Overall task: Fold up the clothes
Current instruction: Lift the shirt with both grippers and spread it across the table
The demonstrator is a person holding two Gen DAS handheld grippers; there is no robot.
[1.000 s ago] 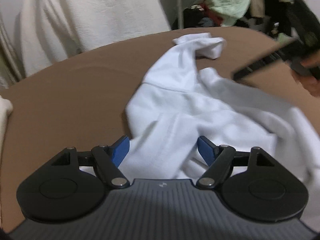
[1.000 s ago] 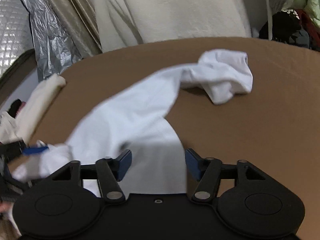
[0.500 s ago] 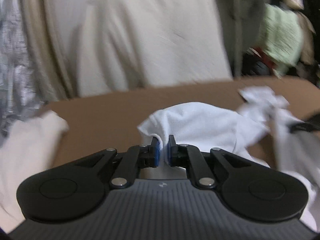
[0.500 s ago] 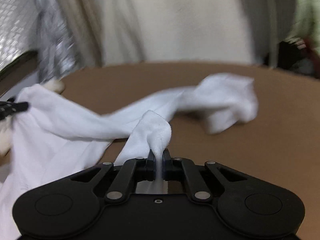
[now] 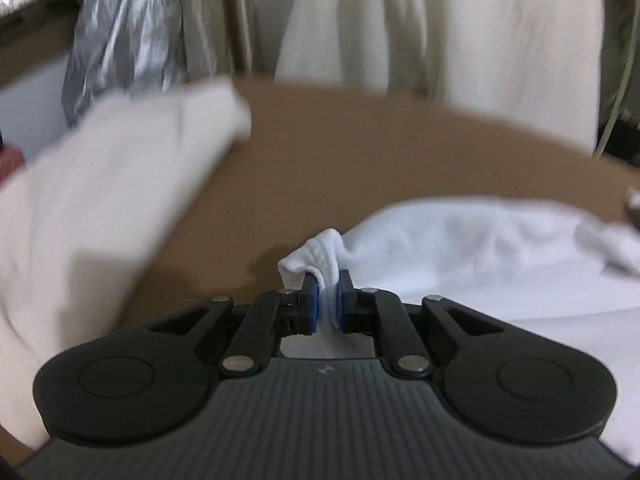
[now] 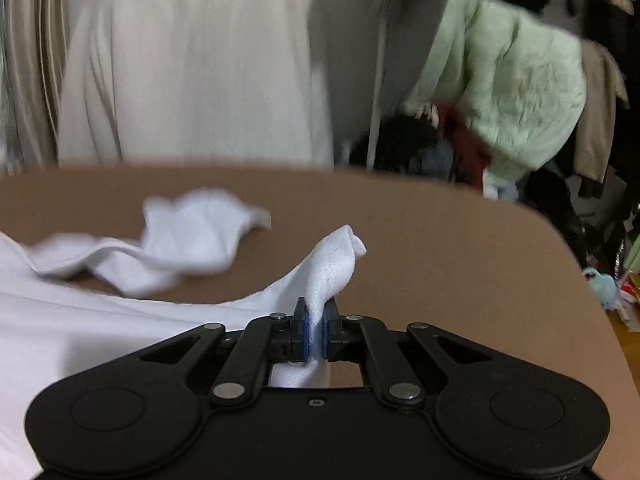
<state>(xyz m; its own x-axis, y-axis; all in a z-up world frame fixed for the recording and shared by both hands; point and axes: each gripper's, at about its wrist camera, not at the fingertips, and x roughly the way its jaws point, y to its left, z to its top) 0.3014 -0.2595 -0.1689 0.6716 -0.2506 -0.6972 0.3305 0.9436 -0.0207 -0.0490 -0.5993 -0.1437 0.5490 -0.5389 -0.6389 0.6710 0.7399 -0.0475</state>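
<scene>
A white garment (image 5: pixel 480 248) lies spread over the brown table (image 5: pixel 360 152). My left gripper (image 5: pixel 328 300) is shut on a bunched edge of it, which pokes up between the blue pads. In the right wrist view my right gripper (image 6: pixel 316 330) is shut on another edge of the white garment (image 6: pixel 80 320), with a peak of cloth standing above the pads. A crumpled sleeve (image 6: pixel 192 240) lies further back on the table (image 6: pixel 460 248).
A cream folded cloth (image 5: pixel 100 200) lies at the table's left side. Pale curtains (image 6: pixel 192 60) hang behind the table. A pile of clothes with a light green garment (image 6: pixel 508 80) stands past the far right edge. Silver foil (image 5: pixel 124 32) hangs at the back left.
Both grippers went from open to shut on edges of the white garment. They have since swung apart, the left view turning left and the right view turning right, drawing the cloth out between them.
</scene>
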